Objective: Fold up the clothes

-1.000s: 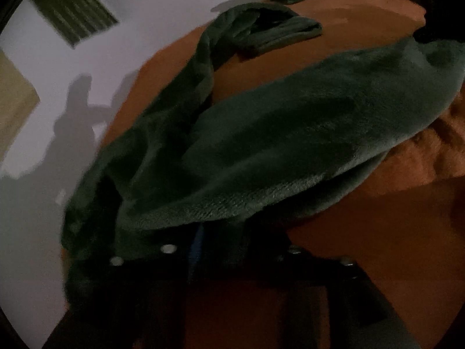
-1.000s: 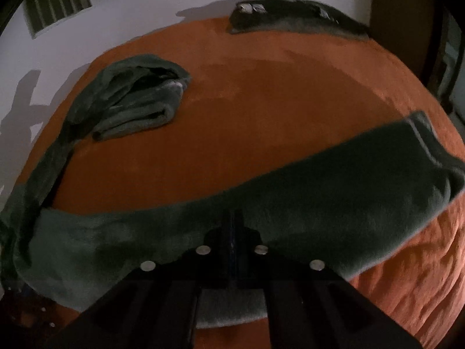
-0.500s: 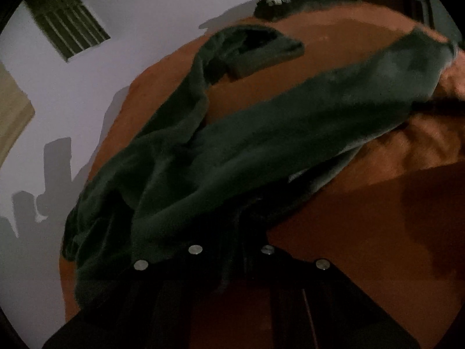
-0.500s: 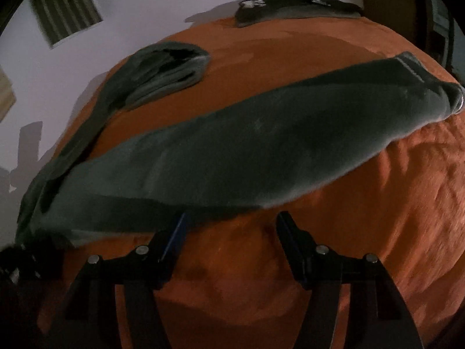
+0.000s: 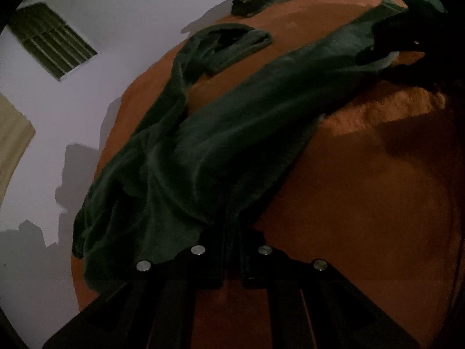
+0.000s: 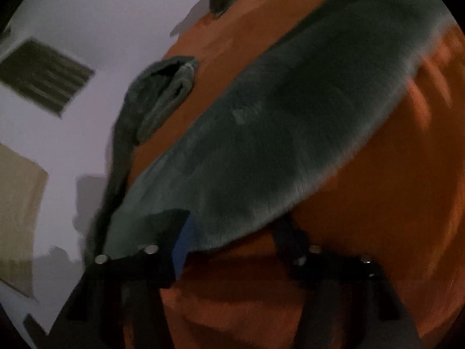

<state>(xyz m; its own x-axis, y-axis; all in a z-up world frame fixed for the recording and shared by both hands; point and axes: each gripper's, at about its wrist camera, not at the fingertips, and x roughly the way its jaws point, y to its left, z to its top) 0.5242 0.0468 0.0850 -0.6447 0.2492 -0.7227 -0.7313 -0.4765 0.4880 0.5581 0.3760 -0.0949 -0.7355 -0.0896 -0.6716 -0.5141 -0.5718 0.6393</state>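
Left wrist: left hand-held gripper clamps green garment edge.

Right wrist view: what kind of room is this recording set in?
Probably a bedroom at home: a fuzzy orange blanket covers a soft bed-like surface beside a plain white wall with a slatted vent, and dark green fleece trousers lie on it.

The left wrist camera is sitting low behind the left gripper, looking forward along its fingers across the orange blanket toward the white wall, very near the green garment. The right wrist camera is looking from close above the right gripper, tilted and blurred, facing the same wall. Both are sharing the garment, the blanket and the wall vent.
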